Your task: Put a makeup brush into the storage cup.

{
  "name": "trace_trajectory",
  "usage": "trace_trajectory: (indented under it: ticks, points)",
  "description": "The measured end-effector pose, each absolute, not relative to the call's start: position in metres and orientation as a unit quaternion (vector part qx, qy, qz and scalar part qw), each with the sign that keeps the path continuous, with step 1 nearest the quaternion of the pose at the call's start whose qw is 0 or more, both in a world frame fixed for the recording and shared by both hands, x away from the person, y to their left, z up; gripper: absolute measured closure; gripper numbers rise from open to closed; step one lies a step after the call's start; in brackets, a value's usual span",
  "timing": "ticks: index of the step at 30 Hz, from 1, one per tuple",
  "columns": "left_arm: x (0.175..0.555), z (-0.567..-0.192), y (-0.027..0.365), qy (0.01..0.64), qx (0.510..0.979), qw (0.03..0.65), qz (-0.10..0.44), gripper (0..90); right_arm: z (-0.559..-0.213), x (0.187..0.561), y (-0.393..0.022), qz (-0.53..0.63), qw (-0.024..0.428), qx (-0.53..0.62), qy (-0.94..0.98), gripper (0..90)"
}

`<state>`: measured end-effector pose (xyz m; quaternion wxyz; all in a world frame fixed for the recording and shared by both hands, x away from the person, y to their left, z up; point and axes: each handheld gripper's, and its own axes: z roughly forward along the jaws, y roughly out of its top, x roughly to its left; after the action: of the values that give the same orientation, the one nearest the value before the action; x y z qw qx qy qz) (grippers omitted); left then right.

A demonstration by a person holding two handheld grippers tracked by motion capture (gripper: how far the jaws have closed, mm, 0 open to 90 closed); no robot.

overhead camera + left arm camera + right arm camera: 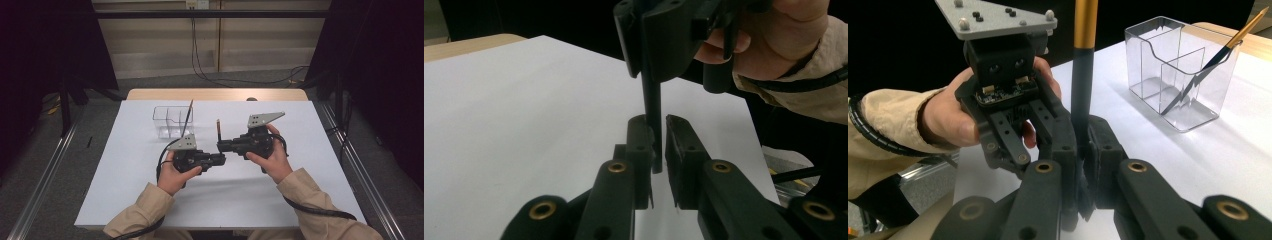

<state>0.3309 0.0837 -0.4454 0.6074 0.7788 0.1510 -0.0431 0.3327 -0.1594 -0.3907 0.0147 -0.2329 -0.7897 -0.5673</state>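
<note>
White tabletop occupies the middle of a dim room with dark curtains at both sides, a pale wall behind and cables on the floor beyond the far edge. No brand, label or legible writing can be made out on any item. Toward the far left of the tabletop stands a clear plastic organizer with inner dividers; one slim black brush with a gold end leans in it, tilted to the right. Nothing stands between the organizer and the two grippers, which meet near the tabletop centre. The right gripper is closed on the black lower part of a second brush, holding it upright with its gold section above the jaws. The left gripper has its jaws narrowly apart around the lower end of that brush handle; one jaw lies against it, and a small gap shows at the other.
</note>
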Motion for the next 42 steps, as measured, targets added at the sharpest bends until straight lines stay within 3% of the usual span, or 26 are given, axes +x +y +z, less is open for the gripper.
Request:
trace_trajectory:
  ticks: [7, 15, 20, 26, 32, 42]
  points:
    - [0.332, -0.445, 0.087, 0.153, 0.775, 0.610, -0.054, 71.8, -0.390, 0.333, -0.161, -0.567, 0.015, -0.235, -0.789, 84.0]
    - [0.336, -0.437, 0.097, 0.161, 0.764, 0.623, -0.050, 42.1, -0.389, 0.334, -0.164, -0.565, 0.008, -0.237, -0.790, 84.0]
    - [0.337, -0.433, 0.103, 0.175, 0.754, 0.632, -0.047, 31.4, -0.389, 0.334, -0.164, -0.563, 0.005, -0.236, -0.792, 84.1]
    - [0.339, -0.428, 0.106, 0.197, 0.748, 0.630, -0.061, 21.1, -0.389, 0.334, -0.166, -0.561, 0.002, -0.235, -0.793, 84.1]
    - [0.342, -0.422, 0.107, 0.206, 0.747, 0.631, -0.036, 10.7, -0.390, 0.334, -0.167, -0.558, -0.001, -0.232, -0.797, 84.1]
    - [0.343, -0.408, 0.103, 0.196, 0.752, 0.629, -0.014, 1.8, -0.391, 0.334, -0.163, -0.557, 0.001, -0.227, -0.799, 84.1]
